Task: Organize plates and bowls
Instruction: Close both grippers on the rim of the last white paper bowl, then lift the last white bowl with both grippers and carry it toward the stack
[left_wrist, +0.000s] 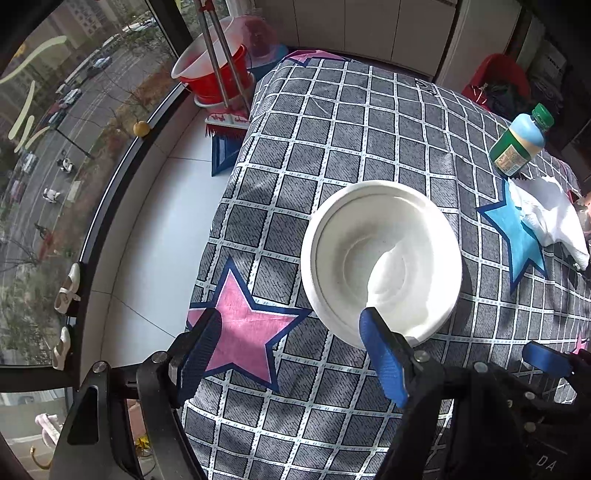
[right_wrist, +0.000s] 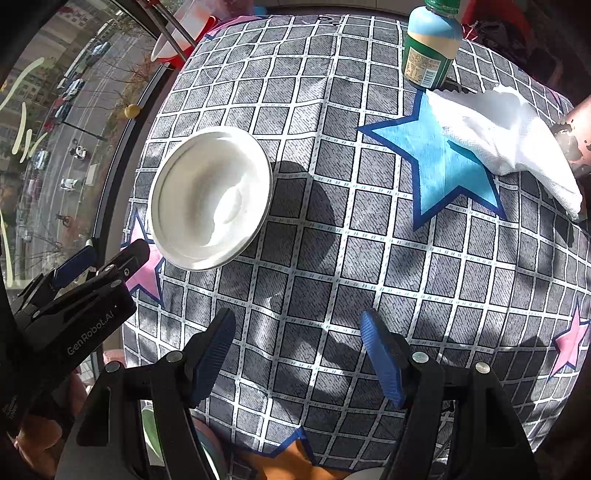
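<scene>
A white bowl (left_wrist: 380, 258) sits upright on the checked grey cloth with stars (left_wrist: 332, 122). It appears to rest inside another white dish, as a double rim shows. My left gripper (left_wrist: 291, 347) is open and empty, just short of the bowl's near rim, with its right finger (left_wrist: 384, 354) overlapping the rim in view. In the right wrist view the bowl (right_wrist: 210, 195) lies at the left, and my right gripper (right_wrist: 299, 350) is open and empty over bare cloth, well clear of it. The left gripper (right_wrist: 103, 266) shows at the left edge there.
A green-capped bottle (right_wrist: 430, 44) stands at the back right. A crumpled white cloth (right_wrist: 506, 140) lies beside it on a blue star. A red bucket with a mop (left_wrist: 218, 74) stands on the floor past the table's far left corner. A window runs along the left.
</scene>
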